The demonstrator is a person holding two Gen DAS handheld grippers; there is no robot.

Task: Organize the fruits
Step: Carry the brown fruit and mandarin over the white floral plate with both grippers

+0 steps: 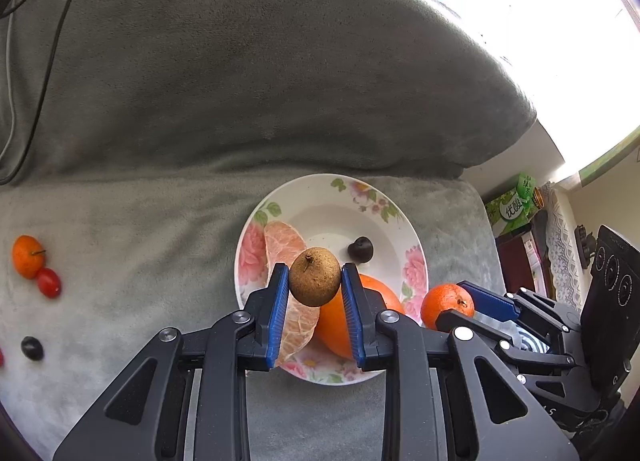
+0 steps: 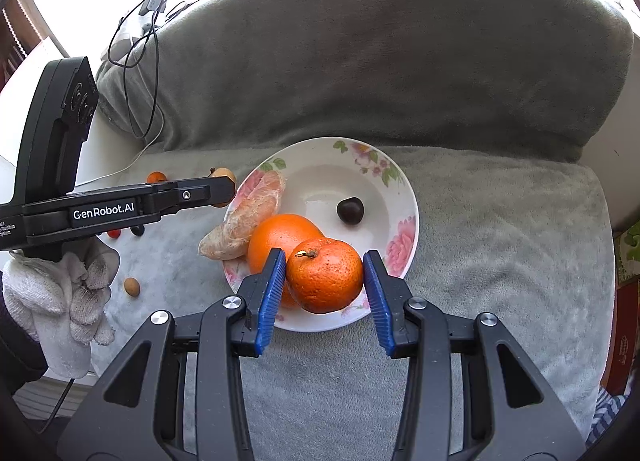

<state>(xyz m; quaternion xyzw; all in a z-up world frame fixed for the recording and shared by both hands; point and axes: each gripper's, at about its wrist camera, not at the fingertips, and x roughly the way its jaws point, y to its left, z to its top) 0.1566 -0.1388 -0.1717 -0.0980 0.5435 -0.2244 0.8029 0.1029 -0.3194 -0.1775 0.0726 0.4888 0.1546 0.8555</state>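
Only the right wrist view showed a gloved hand. The left gripper was clamped narrowly on a brown longan above the floral plate. The right gripper held a mandarin over the plate's near rim. The plate held one orange, one pomelo segment and one dark fruit.

White plate pink-floral; grey blanket
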